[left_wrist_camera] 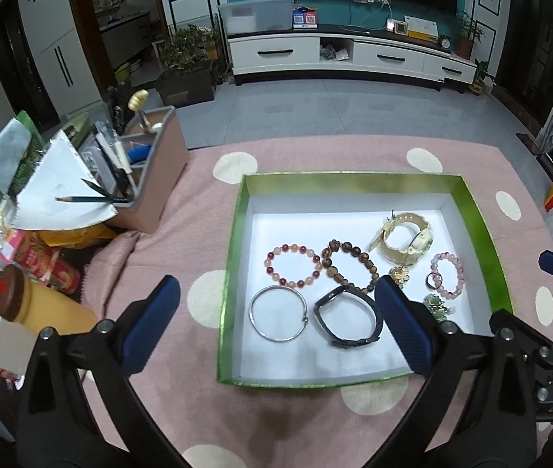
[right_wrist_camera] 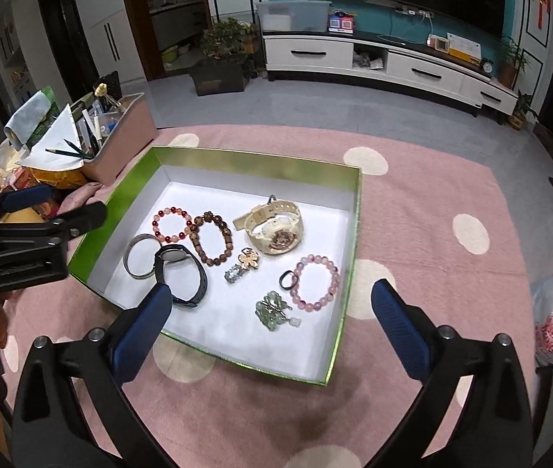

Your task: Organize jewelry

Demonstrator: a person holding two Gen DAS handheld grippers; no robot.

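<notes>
1. Nearest the lens, the left gripper (left_wrist_camera: 276,331) hovers with its blue fingers (left_wrist_camera: 151,323) spread wide and empty over the near edge of a green-rimmed box (left_wrist_camera: 233,257); the right gripper (right_wrist_camera: 272,331) hangs beside it, equally wide and holding nothing.
2. The box sits on a pink, dotted table cover (right_wrist_camera: 413,210), all the jewelry lying loose on its white floor.
3. At the left: a silver bangle (left_wrist_camera: 278,314), a black band watch (left_wrist_camera: 348,321), a red-and-peach bead bracelet (left_wrist_camera: 294,265) and a brown bead bracelet (left_wrist_camera: 348,267), the brown one touching its neighbours.
4. To the right: a cream watch (right_wrist_camera: 274,232), a pink bead bracelet (right_wrist_camera: 315,282) with a small dark ring (right_wrist_camera: 287,279) against it, a gold flower piece (right_wrist_camera: 248,259), a clear stone piece (right_wrist_camera: 233,274) and a green bead cluster (right_wrist_camera: 274,309).
5. Likely risks: closing on one bracelet may drag an adjoining one; the ring and small pieces may slip from broad pads; a low approach could knock the box wall.
</notes>
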